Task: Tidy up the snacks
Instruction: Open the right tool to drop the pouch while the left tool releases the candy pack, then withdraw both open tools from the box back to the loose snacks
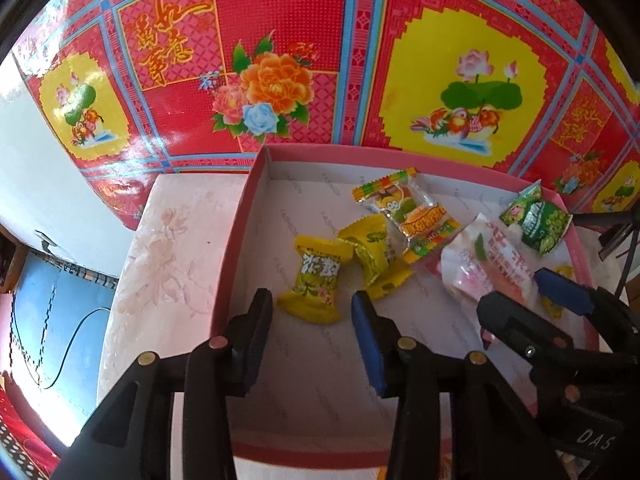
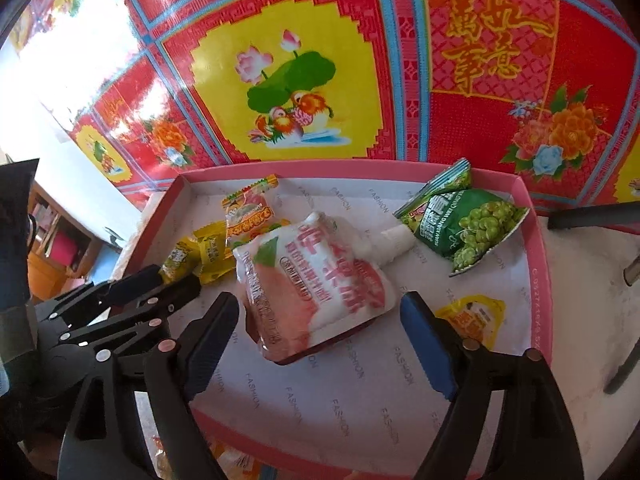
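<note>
Two pairs of tongs hang over a pink-walled box [image 2: 538, 216] lined with white paper, set on a pale bench [image 1: 168, 264] before a red floral wall covering [image 1: 280, 40]. The left tongs [image 1: 312, 320] stand partly open and empty, a yellow candy [image 1: 316, 280] lying just ahead of their tips. The right tongs [image 2: 320, 320] gape wide on either side of a pink-and-white drink pouch [image 2: 308, 284], their pads clear of it. Also in the box lie a second yellow candy [image 1: 370, 250], a clear jelly packet [image 1: 412, 212], a green pea bag [image 2: 464, 224] and a small yellow packet [image 2: 472, 318].
</note>
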